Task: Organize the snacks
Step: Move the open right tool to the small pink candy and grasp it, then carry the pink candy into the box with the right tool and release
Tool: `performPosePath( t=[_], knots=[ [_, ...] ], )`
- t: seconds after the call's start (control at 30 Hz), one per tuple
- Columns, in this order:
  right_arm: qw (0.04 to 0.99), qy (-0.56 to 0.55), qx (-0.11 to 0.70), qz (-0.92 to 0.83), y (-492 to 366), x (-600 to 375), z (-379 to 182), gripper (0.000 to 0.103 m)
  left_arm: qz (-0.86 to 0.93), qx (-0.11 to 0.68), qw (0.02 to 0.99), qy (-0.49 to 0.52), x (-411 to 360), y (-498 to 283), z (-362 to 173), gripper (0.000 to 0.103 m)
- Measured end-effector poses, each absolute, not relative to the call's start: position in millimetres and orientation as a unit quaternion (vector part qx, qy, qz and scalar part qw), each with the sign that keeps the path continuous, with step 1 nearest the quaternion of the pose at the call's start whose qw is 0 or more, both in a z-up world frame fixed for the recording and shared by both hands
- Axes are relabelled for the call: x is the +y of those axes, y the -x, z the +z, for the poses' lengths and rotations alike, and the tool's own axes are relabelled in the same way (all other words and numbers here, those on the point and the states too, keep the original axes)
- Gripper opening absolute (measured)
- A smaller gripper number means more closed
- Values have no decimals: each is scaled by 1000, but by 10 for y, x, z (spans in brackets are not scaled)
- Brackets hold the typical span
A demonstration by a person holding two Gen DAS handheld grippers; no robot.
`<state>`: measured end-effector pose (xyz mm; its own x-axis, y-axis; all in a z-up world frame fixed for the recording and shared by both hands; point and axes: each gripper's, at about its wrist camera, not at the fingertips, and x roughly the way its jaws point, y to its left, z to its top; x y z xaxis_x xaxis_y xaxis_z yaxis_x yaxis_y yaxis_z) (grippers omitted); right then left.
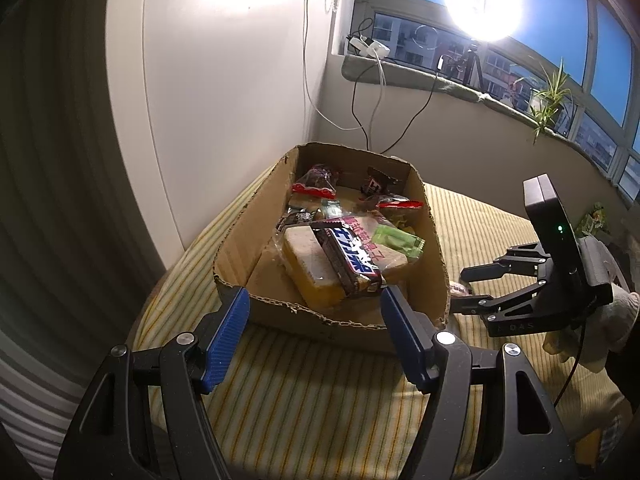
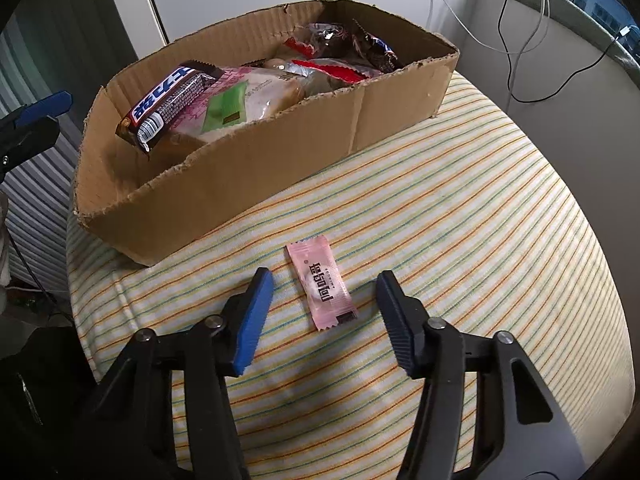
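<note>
Right wrist view: the right tongs hang over a small pink candy sachet, flat with crimped ends, lying on the striped cloth between the ribbed blue pads, untouched, jaws partly spread. Just beyond sits the ragged corrugated cardboard box, piled with glossy wrappers and a dark chocolate bar. Left tongs, wide apart and empty, face that box's near wall.

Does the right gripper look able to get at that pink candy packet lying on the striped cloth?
Probably yes. The right gripper hangs just over the pink candy packet, jaws open with a finger on each side and not touching it. The packet lies flat on the striped cloth, clear of the cardboard box.
</note>
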<state>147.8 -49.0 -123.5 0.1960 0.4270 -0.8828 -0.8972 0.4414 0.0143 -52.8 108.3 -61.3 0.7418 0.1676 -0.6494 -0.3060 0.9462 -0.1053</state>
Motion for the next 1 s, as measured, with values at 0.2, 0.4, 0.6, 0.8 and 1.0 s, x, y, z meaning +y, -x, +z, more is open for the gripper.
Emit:
performPosePath(
  t=[0.2,0.4,0.6,0.8,1.0],
  knots=[
    [723,263,443,461,-1423,-485,-1230,31,125,338,927,101,1042,507,-612,68],
    [728,274,436,453,-1338,-479,-1181,22,123,336,928,103,1022,501,-609,68],
    [734,268,435,447,-1334,-521,-1113,22,125,335,928,104,1036,497,-614,68],
    [742,258,432,443,-1364,-592,-1054,22,124,334,928,108,1049,498,-626,68],
    [751,248,427,438,-1347,-644,-978,22,119,333,929,107,1019,481,-618,68]
  ],
)
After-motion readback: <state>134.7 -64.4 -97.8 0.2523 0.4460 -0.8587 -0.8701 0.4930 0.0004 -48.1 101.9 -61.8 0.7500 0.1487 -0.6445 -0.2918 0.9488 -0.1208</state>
